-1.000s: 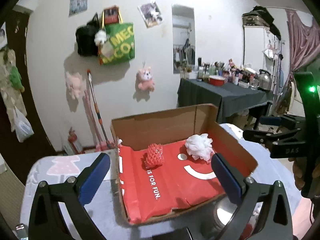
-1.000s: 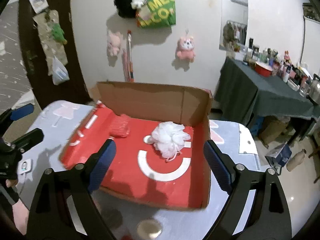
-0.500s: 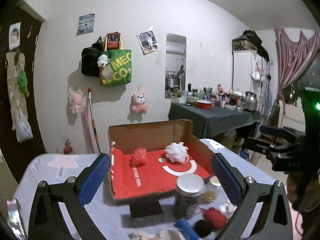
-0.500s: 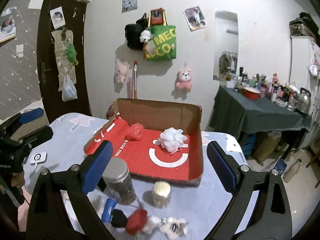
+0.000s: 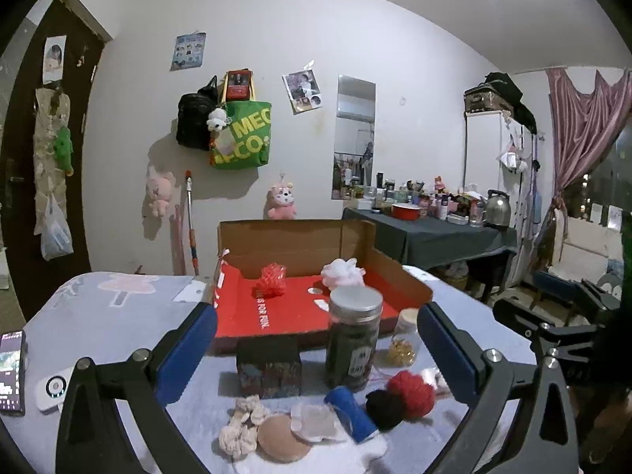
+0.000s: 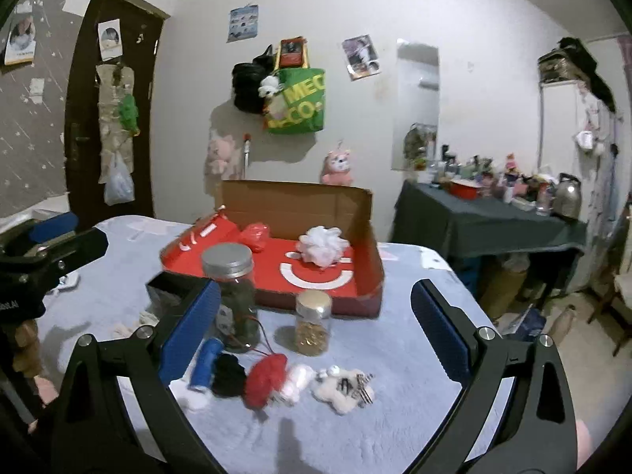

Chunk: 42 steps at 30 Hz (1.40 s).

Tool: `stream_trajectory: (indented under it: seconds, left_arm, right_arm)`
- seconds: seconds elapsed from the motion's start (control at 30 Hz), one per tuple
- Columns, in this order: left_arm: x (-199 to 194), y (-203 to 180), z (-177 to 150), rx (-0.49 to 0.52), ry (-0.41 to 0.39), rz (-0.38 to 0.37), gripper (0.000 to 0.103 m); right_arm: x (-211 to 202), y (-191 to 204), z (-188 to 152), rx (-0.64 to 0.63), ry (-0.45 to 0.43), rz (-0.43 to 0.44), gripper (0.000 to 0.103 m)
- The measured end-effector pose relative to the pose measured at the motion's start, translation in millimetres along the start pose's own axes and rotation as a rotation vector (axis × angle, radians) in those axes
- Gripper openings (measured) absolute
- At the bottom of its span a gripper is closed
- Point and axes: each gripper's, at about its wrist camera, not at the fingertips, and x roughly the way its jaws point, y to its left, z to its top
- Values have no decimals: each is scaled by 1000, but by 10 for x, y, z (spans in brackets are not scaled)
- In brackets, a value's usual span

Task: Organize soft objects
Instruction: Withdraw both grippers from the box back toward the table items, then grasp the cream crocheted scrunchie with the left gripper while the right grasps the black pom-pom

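A cardboard box with a red inside (image 5: 276, 316) (image 6: 371, 264) holds a red mesh puff (image 5: 271, 279) (image 6: 254, 235) and a white puff (image 5: 343, 272) (image 6: 320, 245). In front of it lie loose soft items: a red pom (image 5: 410, 393) (image 6: 265, 379), a black pom (image 5: 385, 409) (image 6: 228, 375), a blue roll (image 5: 349, 414) (image 6: 205, 361), a beige scrunchie (image 5: 241, 430), a tan pad (image 5: 282, 438) and a white striped plush (image 6: 343, 389). My left gripper (image 5: 316, 351) and right gripper (image 6: 314, 326) are both open and empty, held above the near items.
A tall dark jar with a silver lid (image 5: 353, 337) (image 6: 233, 296), a small jar of gold beads (image 5: 403, 337) (image 6: 313, 328) and a dark open box (image 5: 268, 365) stand before the cardboard box. A phone (image 5: 11, 371) and a white device (image 5: 53, 389) lie at the left.
Both grippers have pulled back and away from the box. The jars and the loose soft items in front of it have come into view. Both stay open.
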Motion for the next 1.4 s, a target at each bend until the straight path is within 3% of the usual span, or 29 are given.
stream_trajectory:
  seconds: [0.33,0.67,0.97,1.4]
  left_arm:
    - [290,-60,-602,-15,91,3,103]
    - [502,-28,-923,-28,176,35,103]
    - [561,37,-974,-29,227,41,103]
    - [580,317,-891,-71,305,30,103]
  right_arm:
    - [182,-86,-576,62,46,-34,99]
    - [394,-178,-937,121,115,-42,99]
    - [503,-164,-1033,115,156,-46,99]
    - [590,-121,-914,130,171,7,99]
